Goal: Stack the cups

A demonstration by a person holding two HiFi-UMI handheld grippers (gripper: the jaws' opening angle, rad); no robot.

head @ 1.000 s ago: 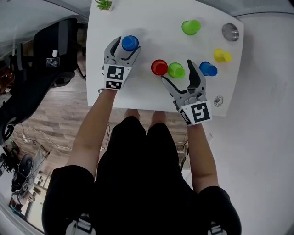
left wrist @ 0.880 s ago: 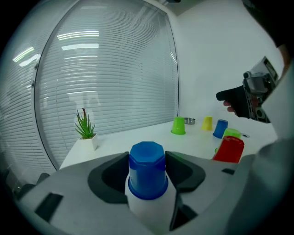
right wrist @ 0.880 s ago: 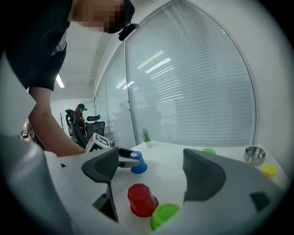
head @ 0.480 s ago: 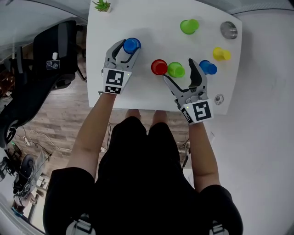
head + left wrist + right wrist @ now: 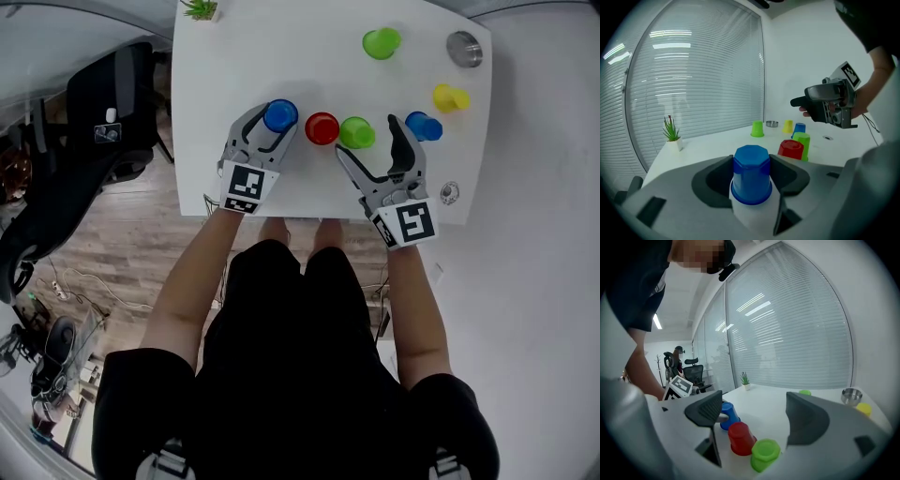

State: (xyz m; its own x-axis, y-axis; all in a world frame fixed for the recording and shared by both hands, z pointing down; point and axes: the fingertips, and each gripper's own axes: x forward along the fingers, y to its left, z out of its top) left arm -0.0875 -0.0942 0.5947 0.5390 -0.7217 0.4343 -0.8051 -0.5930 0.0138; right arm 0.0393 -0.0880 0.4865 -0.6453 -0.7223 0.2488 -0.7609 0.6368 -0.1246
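Six cups were out on the white tabletop (image 5: 244, 56), all mouth-down as far as I could make out. My left gripper (image 5: 275, 124) had just been closing its jaws, and they sat about halfway in, pads pressed against both sides of the blue cup (image 5: 280, 114). That blue cup stood upright between them, flat base up and wider rim down. It was over the near part of the tabletop, just left of the red cup (image 5: 322, 127) and not touching it. I couldn't tell whether its rim rested on the surface.

Next along was the green cup (image 5: 356, 132), right beside the red one, the pair making a short row.

My right gripper (image 5: 756, 411) hung over that spot with its jaws spread wide and nothing in their hold. In the right gripper view the red and green cups showed low in the gap between the jaws, neither pad on either one.

A second blue cup (image 5: 423, 126) stood just beyond the right gripper's outer jaw. The yellow cup (image 5: 448, 97) was near it, farther back. Another green cup (image 5: 381, 43) stood well apart toward the far edge, with a small metal bowl (image 5: 463, 49) at the far right corner. A potted plant (image 5: 200, 9) occupied the far left corner. Off the tabletop's left side stood a black office chair (image 5: 103, 103).
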